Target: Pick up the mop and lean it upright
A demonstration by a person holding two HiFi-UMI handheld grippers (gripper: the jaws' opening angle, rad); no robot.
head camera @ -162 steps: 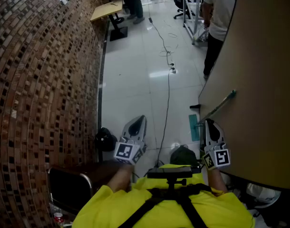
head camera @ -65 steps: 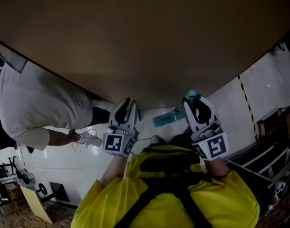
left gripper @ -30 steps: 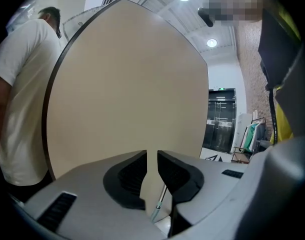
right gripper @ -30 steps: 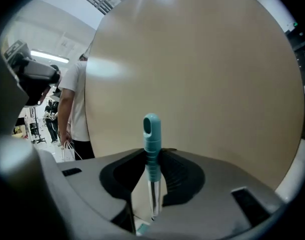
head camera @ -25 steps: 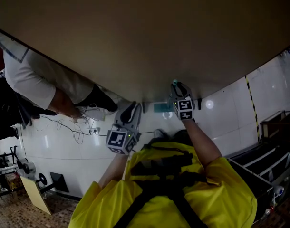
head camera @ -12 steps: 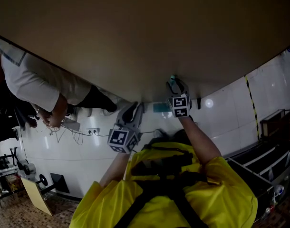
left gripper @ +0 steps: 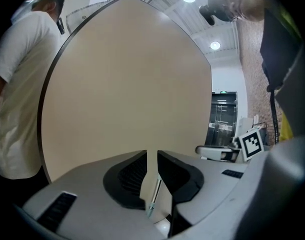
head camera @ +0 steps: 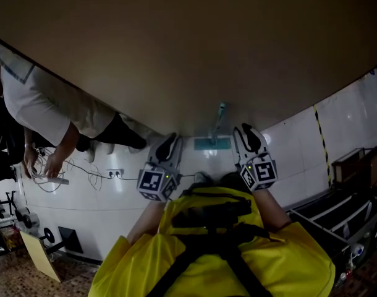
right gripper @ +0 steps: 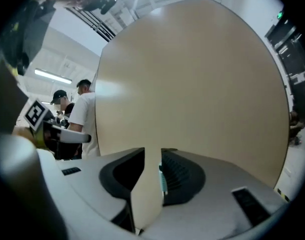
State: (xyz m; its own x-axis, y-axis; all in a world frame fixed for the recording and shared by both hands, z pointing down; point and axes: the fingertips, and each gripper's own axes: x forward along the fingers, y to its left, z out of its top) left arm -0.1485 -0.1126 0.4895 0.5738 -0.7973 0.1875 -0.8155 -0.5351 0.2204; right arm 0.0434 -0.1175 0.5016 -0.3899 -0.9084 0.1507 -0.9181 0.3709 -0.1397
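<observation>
The mop stands upright, leaning on the curved beige wall (head camera: 194, 48). Its thin handle (head camera: 219, 120) rises from the teal head (head camera: 212, 143) on the white floor. My right gripper (head camera: 245, 132) hangs just right of the mop and apart from it; its jaws have just been closing, stand a narrow gap apart, and hold nothing. Past them a strip of the teal handle (right gripper: 163, 179) shows. My left gripper (head camera: 169, 142) is left of the mop head, jaws a slit apart and empty; the metal handle (left gripper: 154, 198) shows through the slit.
A person in a white shirt (head camera: 49, 113) bends over cables (head camera: 83, 169) on the floor at the left. A dark metal rack (head camera: 337, 197) stands at the right. A yellow-black tape line (head camera: 319, 135) runs across the tiles.
My right gripper has come off the top of the mop handle and drawn back toward me. The mop now stands alone against the wall. The left gripper has barely moved.
</observation>
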